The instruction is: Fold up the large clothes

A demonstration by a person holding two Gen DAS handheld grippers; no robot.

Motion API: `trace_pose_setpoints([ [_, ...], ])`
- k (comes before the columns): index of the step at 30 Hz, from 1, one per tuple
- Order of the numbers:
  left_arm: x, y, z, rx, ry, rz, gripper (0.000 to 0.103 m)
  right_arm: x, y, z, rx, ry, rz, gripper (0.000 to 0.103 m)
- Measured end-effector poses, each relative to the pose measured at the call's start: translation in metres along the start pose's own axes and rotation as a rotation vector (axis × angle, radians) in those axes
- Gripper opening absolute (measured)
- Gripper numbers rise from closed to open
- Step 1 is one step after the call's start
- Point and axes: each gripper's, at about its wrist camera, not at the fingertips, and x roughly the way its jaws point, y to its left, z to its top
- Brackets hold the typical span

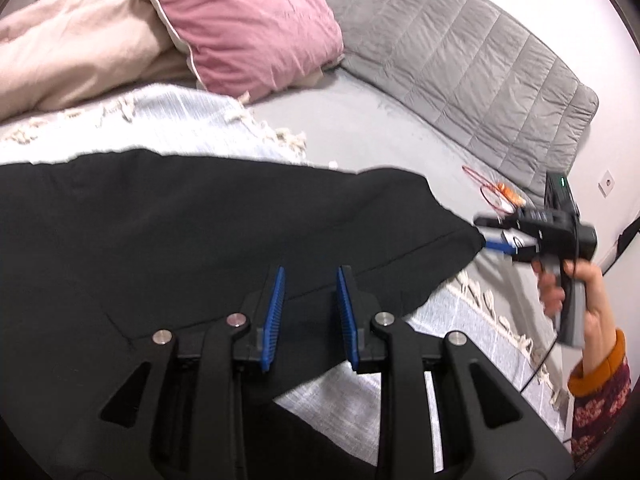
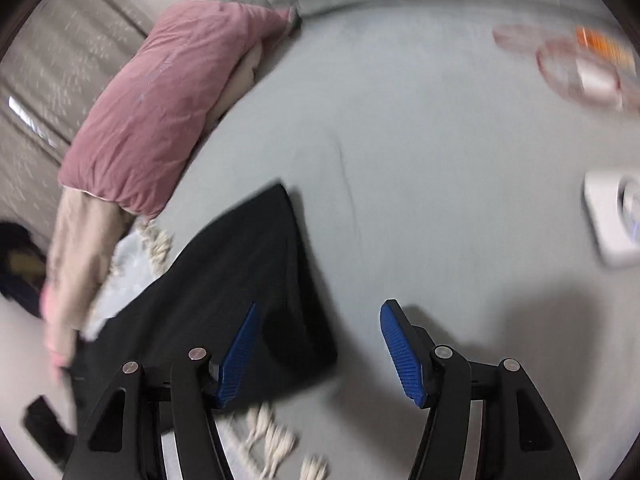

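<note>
A large black garment lies spread on the bed, partly over a pale blue fringed throw. My left gripper hangs over the garment's near edge, its blue pads a little apart, with flat black cloth showing through the gap. My right gripper sits at the garment's pointed right corner, held by a hand in an orange-cuffed sleeve. In the right wrist view, the right gripper stands wide open. Its left finger is over the black corner, and its right finger is over bare grey sheet.
A pink pillow and a beige duvet lie at the back left. A grey quilted blanket runs along the far right. A red cable with an orange tag rests on the grey sheet near a white wall socket.
</note>
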Motion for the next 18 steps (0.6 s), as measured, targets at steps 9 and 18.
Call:
trace_pose_setpoints([
  [9, -0.012, -0.003, 0.006, 0.023, -0.099, 0.004, 0.028, 0.015, 0.031, -0.005, -0.014, 0.029, 0.154, 0.007],
  [18, 0.034, -0.013, -0.009, 0.117, 0.138, 0.078, 0.028, 0.01, 0.026, -0.03, -0.256, 0.018, -0.189, 0.036],
])
